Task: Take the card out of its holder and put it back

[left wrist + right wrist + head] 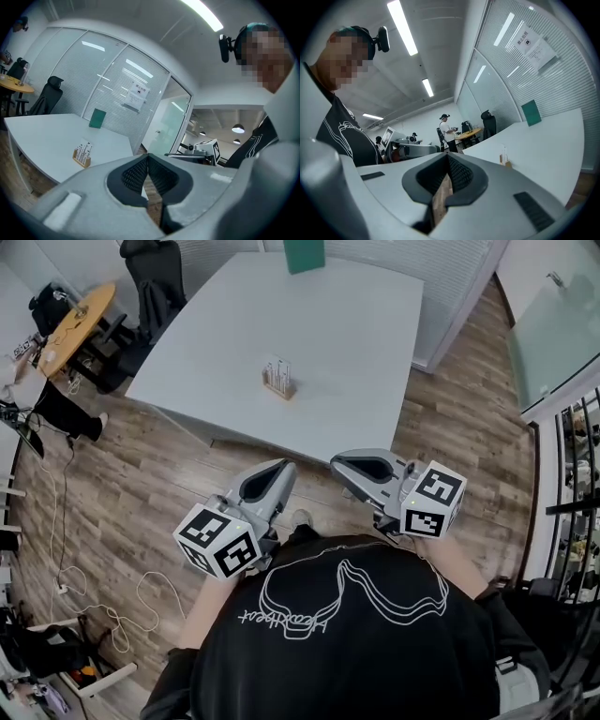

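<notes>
Both grippers hover close to the person's body, on the near side of the white table (356, 343) and not over it. The left gripper (147, 155) has its jaws pressed tip to tip with nothing between them, only wooden floor (141, 474) showing behind the pads. The right gripper (447, 154) is the same, jaws closed together and empty. Out near the middle of the table the wooden holder (280, 388) stands with the card (277, 369) upright in it, well apart from both grippers. A green object (304, 253) sits at the far edge.
</notes>
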`<state>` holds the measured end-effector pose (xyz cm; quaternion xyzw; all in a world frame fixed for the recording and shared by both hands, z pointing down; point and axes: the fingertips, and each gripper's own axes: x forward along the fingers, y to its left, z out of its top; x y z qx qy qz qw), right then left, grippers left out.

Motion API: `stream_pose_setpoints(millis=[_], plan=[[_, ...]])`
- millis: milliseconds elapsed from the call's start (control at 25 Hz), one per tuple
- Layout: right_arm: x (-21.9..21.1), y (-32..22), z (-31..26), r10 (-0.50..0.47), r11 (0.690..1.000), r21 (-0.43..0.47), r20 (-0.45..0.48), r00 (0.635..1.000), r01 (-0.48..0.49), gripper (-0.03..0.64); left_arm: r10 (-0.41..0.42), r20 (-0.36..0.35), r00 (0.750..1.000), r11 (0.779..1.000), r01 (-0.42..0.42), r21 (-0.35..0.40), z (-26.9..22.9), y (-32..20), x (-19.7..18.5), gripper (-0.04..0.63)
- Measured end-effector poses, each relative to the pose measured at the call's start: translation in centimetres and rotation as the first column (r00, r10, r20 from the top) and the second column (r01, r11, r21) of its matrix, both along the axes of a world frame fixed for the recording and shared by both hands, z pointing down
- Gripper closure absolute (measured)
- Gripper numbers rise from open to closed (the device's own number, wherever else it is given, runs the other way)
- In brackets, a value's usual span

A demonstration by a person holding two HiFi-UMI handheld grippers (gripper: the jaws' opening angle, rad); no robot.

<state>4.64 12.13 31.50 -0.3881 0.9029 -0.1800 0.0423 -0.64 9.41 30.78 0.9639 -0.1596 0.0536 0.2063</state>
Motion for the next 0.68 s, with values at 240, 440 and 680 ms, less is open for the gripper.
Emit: stream_pose_setpoints(millis=[240, 440, 680], plan=[[-0.2, 1.4, -0.7, -0.008, 1.0, 0.017, -0.016, 1.0, 0.008, 0.609, -0.001, -0.001, 1.0, 1.0, 0.001, 0.022, -0.9, 1.9, 0.0, 0.581], [-0.1, 2.4, -1.1, -0.013, 0.999, 0.037, -0.028, 1.0, 0.014, 0.609, -0.011, 0.003, 1.0, 0.999, 0.011, 0.039, -1.3, 3.0, 0.1, 0.581], [0.2, 3.5, -1.5, -0.014, 0.999, 0.051, -0.028, 1.0, 0.015, 0.609, -0.017, 0.012, 1.0, 0.999, 0.017, 0.049, -1.7, 4.2, 0.3, 0.581]])
